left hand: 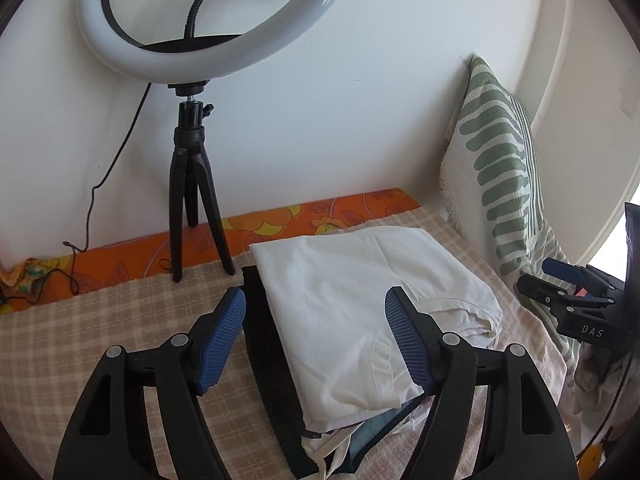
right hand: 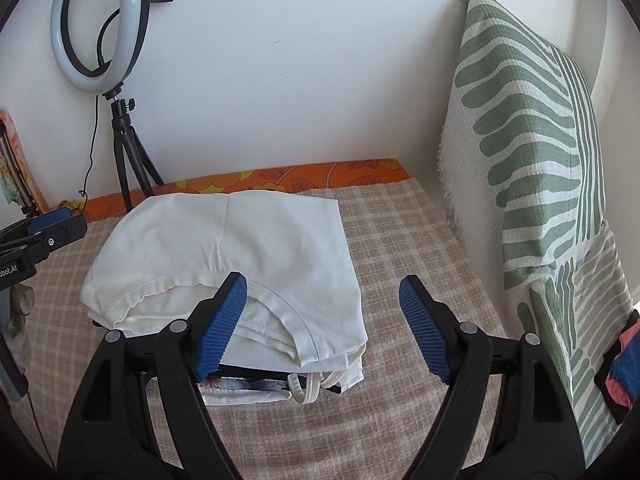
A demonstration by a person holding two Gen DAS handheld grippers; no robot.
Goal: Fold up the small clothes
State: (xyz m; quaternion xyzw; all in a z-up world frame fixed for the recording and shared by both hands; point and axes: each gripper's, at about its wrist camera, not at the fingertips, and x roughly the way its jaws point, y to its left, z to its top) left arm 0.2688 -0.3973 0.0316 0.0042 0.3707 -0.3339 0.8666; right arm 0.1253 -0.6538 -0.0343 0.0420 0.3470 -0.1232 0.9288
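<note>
Your two grippers hang over one stack of folded clothes at frame centre: left gripper (left hand: 316,300) and right gripper (right hand: 322,288), jaws spread, pinching nothing. One white shirt (left hand: 352,300) tops the stack; one ring light (left hand: 208,16) stands upper left, one striped pillow (right hand: 532,140) at right.

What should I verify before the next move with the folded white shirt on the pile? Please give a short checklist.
1. Left gripper open, fingers off the cloth: ok.
2. Right gripper open, holding nothing: ok.
3. White shirt folded and lying on the pile: ok.
4. Edges even: not ok, the hem and collar layers stick out at the near side.
5. Dark garment underneath lies flat: cannot tell.
6. Checked cloth beside the pile free: ok.
</note>
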